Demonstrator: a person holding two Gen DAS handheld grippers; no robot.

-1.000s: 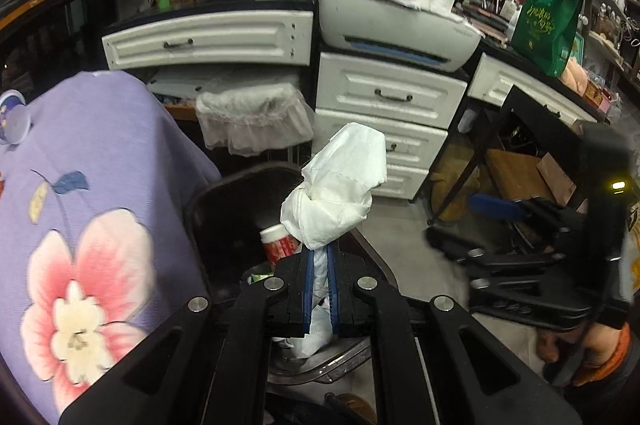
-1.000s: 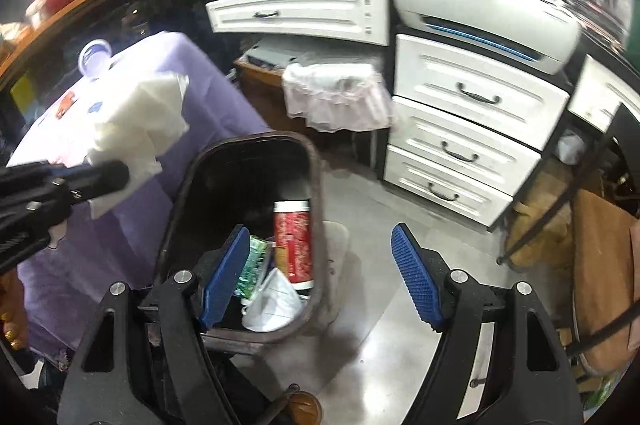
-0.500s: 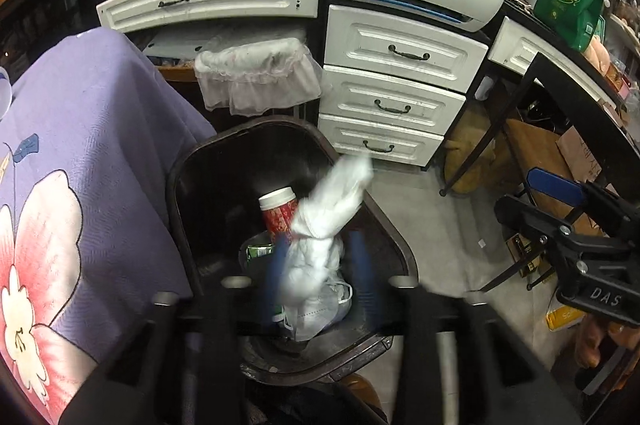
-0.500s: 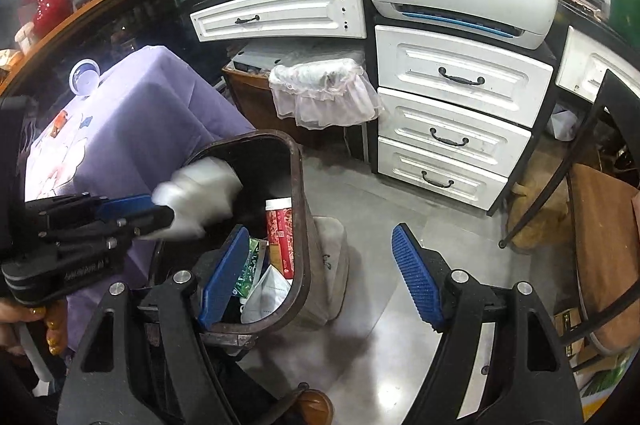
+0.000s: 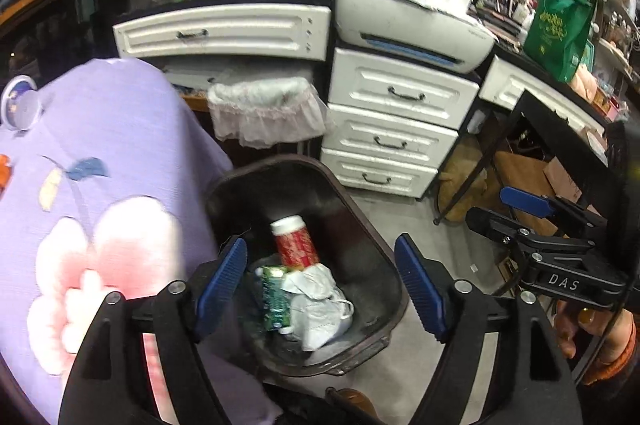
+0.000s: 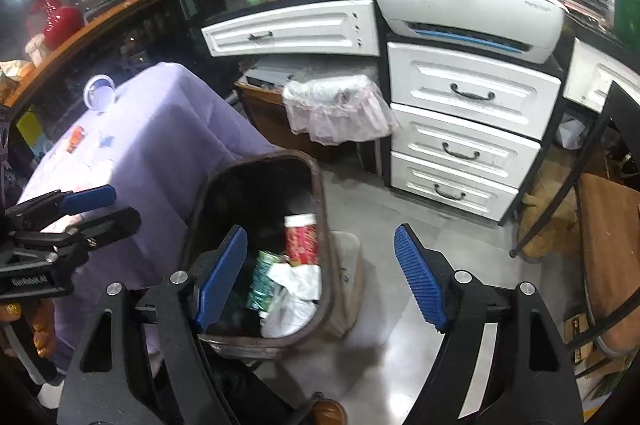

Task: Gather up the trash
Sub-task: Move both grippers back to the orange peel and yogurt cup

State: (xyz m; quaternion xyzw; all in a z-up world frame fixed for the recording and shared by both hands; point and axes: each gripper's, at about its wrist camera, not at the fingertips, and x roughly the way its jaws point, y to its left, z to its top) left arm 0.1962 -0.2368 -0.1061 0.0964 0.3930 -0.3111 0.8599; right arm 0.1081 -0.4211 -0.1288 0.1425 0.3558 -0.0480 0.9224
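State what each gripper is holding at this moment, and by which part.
Nothing is held. The left gripper and right gripper are both open and empty above the trash bin.

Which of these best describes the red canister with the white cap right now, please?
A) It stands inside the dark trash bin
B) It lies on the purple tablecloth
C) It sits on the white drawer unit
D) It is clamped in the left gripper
A: the red canister stands among crumpled white paper inside the dark trash bin, while the left gripper hangs open and empty above it.

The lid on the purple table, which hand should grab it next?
Probably left. The left gripper is open and sits over the purple table, closer to the lid. The right gripper hangs open by the bin.
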